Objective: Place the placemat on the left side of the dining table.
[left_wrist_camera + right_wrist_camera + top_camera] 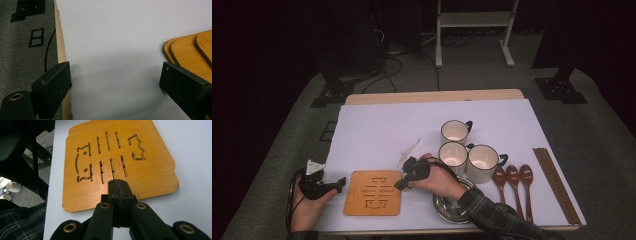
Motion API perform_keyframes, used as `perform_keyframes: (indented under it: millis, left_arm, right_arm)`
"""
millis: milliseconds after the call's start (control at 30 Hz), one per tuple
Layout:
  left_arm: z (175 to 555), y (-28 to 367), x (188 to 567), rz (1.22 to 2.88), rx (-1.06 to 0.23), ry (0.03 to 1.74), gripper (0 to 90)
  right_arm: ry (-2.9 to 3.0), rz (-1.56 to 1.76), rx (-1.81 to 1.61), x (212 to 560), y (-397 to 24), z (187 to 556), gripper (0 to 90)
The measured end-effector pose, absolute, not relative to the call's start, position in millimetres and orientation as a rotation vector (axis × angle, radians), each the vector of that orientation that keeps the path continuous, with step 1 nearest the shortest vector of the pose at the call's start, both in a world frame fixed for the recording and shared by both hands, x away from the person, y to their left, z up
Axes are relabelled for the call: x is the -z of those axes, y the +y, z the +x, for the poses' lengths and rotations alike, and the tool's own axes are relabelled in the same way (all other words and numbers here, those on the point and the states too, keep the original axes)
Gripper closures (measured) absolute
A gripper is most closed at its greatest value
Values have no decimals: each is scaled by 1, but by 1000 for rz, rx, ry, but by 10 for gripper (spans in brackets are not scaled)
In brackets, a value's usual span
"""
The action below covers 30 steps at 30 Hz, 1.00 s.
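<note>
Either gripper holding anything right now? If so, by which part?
Nothing is held. The right gripper is shut empty over the bamboo trivet; the left gripper is open over bare table cover beside the trivet.

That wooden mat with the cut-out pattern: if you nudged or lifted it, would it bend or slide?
The wooden mat looks like a rigid bamboo board, so it probably stays stiff. Lying flat on the smooth white table cover, it would likely slide rather than tip. Thin and slotted, it seems light.
</note>
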<state>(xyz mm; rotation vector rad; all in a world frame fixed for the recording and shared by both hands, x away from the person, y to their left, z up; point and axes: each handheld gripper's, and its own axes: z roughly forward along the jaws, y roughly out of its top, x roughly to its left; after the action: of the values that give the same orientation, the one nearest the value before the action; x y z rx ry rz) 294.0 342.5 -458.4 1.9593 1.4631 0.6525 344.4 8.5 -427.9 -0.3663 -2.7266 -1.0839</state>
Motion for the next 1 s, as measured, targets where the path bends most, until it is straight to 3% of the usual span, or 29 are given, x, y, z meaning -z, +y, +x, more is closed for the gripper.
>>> perform_keyframes:
  millis: [1000]
  left_arm:
    - [294, 343, 458, 1959, -651, 1463, 95]
  right_arm:
    - [-2748, -345, 1020, 437, 15, 339, 897]
